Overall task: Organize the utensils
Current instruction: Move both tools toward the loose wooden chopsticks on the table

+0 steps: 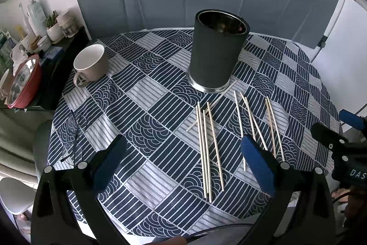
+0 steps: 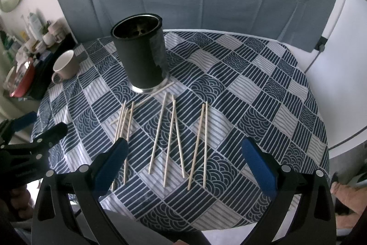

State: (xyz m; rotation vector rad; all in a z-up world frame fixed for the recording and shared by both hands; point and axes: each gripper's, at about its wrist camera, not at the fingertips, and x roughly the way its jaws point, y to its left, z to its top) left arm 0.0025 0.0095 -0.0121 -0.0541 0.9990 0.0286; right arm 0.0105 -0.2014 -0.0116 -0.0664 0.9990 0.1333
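Ten chopsticks (image 2: pixel 158 134); one dark utensil holder (image 2: pixel 142 54); one mug (image 1: pixel 91 63); one pair of glasses (image 1: pixel 73 137).

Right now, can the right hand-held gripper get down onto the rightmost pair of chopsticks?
Probably yes: the right hand-held gripper is open, the rightmost pair of chopsticks lies flat between its fingers, and nothing covers it.

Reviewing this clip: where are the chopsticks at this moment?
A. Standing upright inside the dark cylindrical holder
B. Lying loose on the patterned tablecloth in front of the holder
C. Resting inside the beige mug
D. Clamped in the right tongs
B: the chopsticks lie flat on the tablecloth in front of the holder, while both tongs, left and right, are open and hold nothing.
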